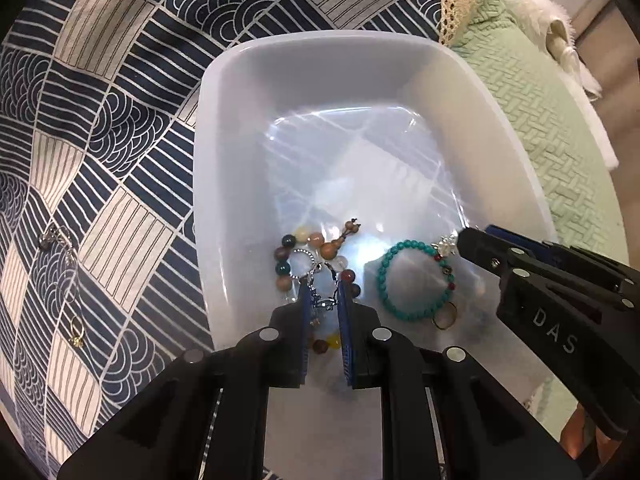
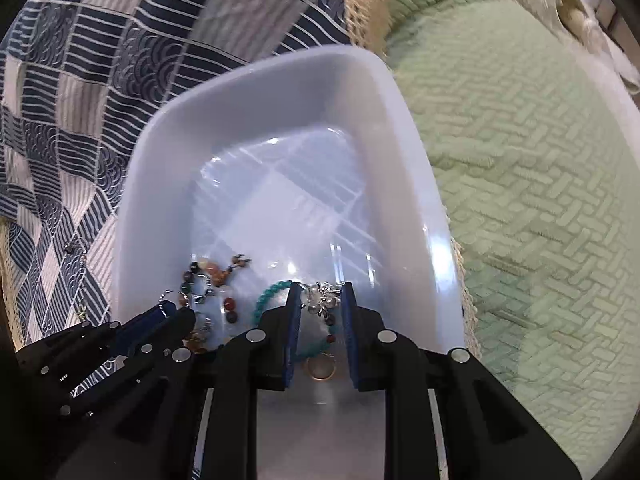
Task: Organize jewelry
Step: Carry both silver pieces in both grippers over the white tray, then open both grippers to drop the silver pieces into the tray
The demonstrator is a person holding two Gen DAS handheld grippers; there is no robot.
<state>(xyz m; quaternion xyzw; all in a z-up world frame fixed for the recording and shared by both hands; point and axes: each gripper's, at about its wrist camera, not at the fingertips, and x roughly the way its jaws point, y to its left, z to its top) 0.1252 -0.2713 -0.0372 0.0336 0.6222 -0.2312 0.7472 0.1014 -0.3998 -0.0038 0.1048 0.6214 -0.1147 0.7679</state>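
Observation:
A white plastic bin [image 1: 224,128] holds a multicoloured bead bracelet [image 1: 288,256], a turquoise bead bracelet [image 1: 386,276] and a gold ring [image 1: 444,316]. My left gripper [image 1: 323,286] is inside the bin with its jaws slightly apart around a thin silver chain [image 1: 316,280]. My right gripper [image 2: 322,300] is also in the bin [image 2: 400,128], jaws slightly apart around a silver flower charm [image 2: 320,298] above the turquoise bracelet [image 2: 268,294]. The gold ring [image 2: 320,368] lies between its fingers.
The bin sits on a navy and cream patterned cloth [image 1: 100,120]. Loose silver earrings [image 1: 56,240] and a gold ring [image 1: 76,332] lie on the cloth at the left. A green textured blanket [image 2: 540,200] lies to the right.

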